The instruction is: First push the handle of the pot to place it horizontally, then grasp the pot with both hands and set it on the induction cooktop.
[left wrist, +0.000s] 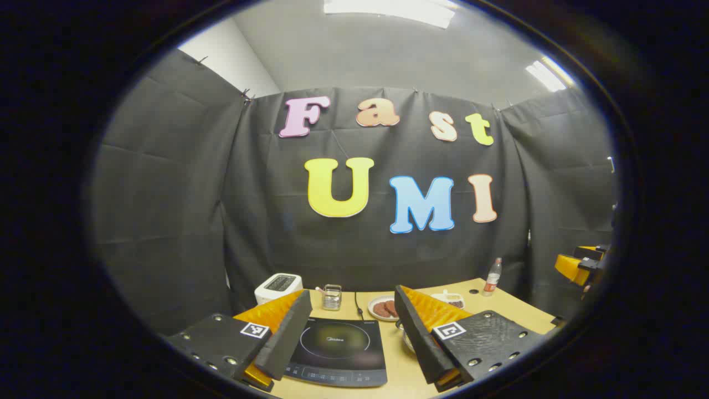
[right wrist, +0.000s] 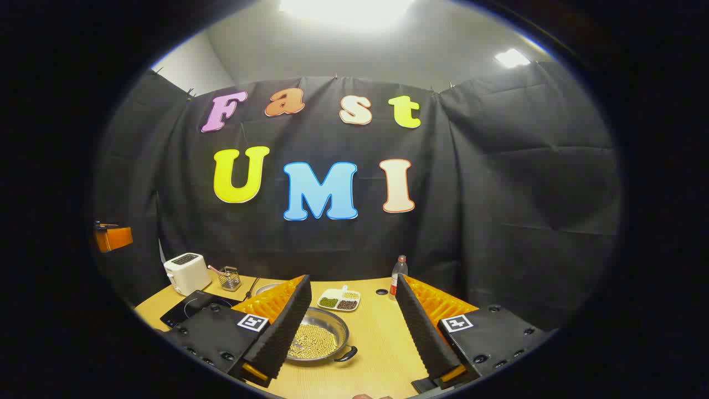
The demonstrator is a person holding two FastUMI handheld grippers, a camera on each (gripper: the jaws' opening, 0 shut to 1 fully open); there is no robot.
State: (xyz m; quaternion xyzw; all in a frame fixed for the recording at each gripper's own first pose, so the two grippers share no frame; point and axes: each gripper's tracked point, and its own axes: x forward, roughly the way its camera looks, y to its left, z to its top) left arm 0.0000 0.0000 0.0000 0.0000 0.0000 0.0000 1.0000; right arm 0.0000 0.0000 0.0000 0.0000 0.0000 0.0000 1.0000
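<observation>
While both grippers hover above the desk (right wrist: 382, 354), nothing of the task looks begun. At the left, the induction cooktop (left wrist: 338, 349) lies bare between the left gripper (left wrist: 352, 338) fingers, which stand wide apart. Further right, the pot (right wrist: 318, 339), full of small pale beans, sits on the desk beside the cooktop, its dark handle (right wrist: 348, 353) untouched. The right gripper (right wrist: 354, 332) fingers are spread too, holding nothing. Pushing, grasping and placing all remain.

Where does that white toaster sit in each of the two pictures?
Left gripper view: the toaster stands at the table's far left, behind the induction cooktop.
Right gripper view: the toaster is at far left, beyond the cooktop.
Shared landmark: the wire basket just to its right.
</observation>
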